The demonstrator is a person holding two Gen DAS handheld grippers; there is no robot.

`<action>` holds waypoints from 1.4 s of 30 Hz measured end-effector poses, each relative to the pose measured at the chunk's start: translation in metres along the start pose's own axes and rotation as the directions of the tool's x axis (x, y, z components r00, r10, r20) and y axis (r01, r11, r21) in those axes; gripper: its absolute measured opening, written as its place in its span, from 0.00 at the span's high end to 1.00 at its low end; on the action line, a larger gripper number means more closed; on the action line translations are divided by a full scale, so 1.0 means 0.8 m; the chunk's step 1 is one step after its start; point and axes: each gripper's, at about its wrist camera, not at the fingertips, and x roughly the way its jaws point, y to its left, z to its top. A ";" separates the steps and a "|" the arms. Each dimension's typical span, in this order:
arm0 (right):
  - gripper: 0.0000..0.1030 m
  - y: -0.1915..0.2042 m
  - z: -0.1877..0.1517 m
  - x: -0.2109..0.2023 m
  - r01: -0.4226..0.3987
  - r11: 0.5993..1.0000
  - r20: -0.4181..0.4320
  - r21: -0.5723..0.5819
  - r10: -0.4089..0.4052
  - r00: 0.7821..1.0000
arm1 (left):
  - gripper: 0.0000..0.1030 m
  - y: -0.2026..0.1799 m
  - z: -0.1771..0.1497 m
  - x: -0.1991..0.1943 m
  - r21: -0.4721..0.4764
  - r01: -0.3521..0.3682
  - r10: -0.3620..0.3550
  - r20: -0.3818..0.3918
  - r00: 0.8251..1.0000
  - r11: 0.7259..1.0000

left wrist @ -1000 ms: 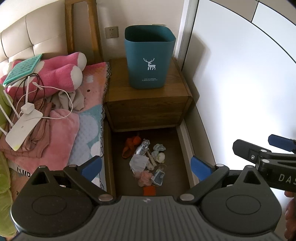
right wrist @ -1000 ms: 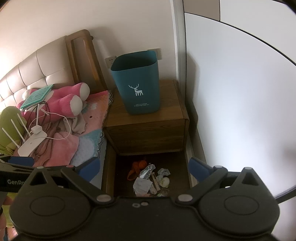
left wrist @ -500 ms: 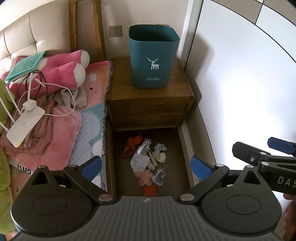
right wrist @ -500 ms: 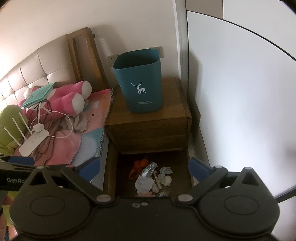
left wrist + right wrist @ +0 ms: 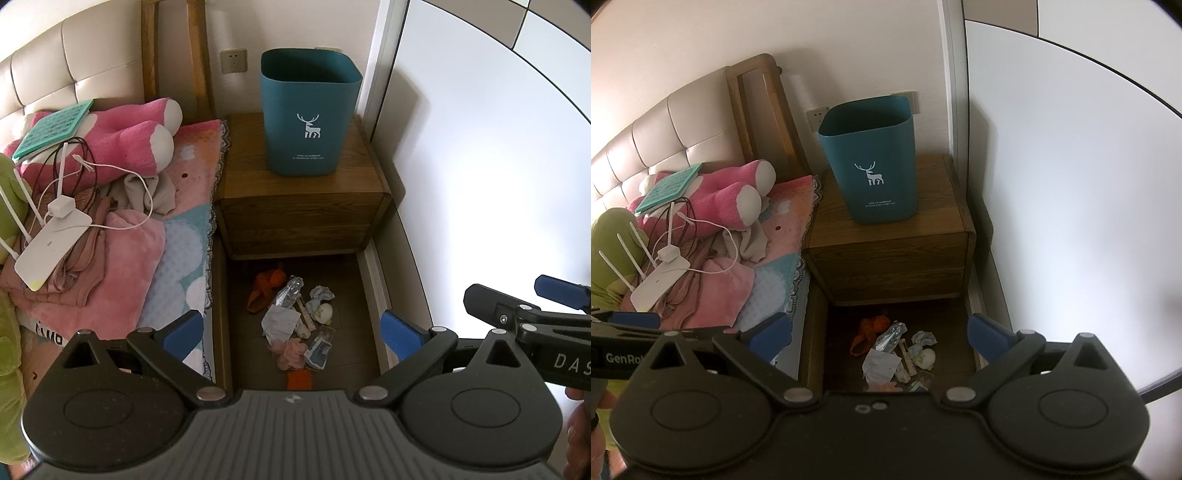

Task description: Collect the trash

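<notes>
A pile of trash (image 5: 295,321) lies on the dark floor in front of the nightstand: an orange scrap (image 5: 264,288), a clear wrapper (image 5: 290,291), crumpled white paper (image 5: 280,321) and a pink piece (image 5: 291,352). The teal bin (image 5: 308,118) with a white deer stands upright on the wooden nightstand (image 5: 303,192). My left gripper (image 5: 291,332) hangs open above the pile, holding nothing. My right gripper (image 5: 878,332) is open too, above the same trash (image 5: 897,354), with the bin (image 5: 871,162) beyond. The right gripper (image 5: 504,288) shows at the right edge of the left wrist view.
A bed on the left carries a pink plush toy (image 5: 122,136), a white router (image 5: 51,243) with cables and a green book (image 5: 51,129). A white wardrobe door (image 5: 480,166) closes off the right side. The floor gap holding the trash is narrow.
Both views have shifted only slightly, with the scene sliding a little to the right. Both grippers stay open and the trash has not moved.
</notes>
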 end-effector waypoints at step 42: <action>0.01 0.045 0.000 0.099 0.059 0.998 -0.017 -0.012 -0.059 0.998 | 0.00 0.080 0.002 0.097 0.075 0.036 -0.040 0.041 0.998 0.996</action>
